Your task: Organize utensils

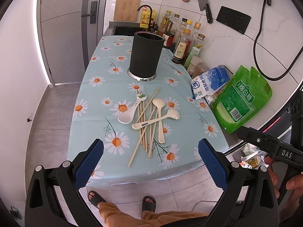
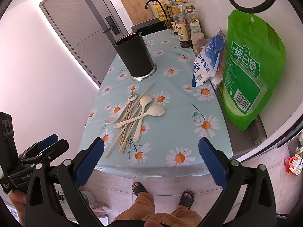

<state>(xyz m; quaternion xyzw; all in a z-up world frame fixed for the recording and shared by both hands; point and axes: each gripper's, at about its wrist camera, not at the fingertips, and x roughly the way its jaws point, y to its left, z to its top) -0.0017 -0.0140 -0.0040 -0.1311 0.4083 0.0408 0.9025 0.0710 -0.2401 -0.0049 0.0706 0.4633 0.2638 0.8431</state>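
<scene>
A pile of utensils lies mid-table on the daisy tablecloth (image 1: 90,102): several wooden chopsticks (image 1: 144,136) (image 2: 125,130), a white ceramic spoon (image 1: 130,110) (image 2: 118,114) with a green print, and two cream plastic spoons (image 1: 160,118) (image 2: 145,111). A black cylindrical utensil holder (image 1: 145,54) (image 2: 133,55) stands upright behind them. My left gripper (image 1: 150,151) is open and empty above the table's near edge. My right gripper (image 2: 151,149) is open and empty, also above the near edge.
Oil and sauce bottles (image 1: 186,43) line the back right by the wall. A blue-white salt bag (image 1: 210,82) and a green sugar bag (image 1: 242,98) (image 2: 250,70) sit at the right. A sink and a cutting board (image 1: 127,5) lie behind the table.
</scene>
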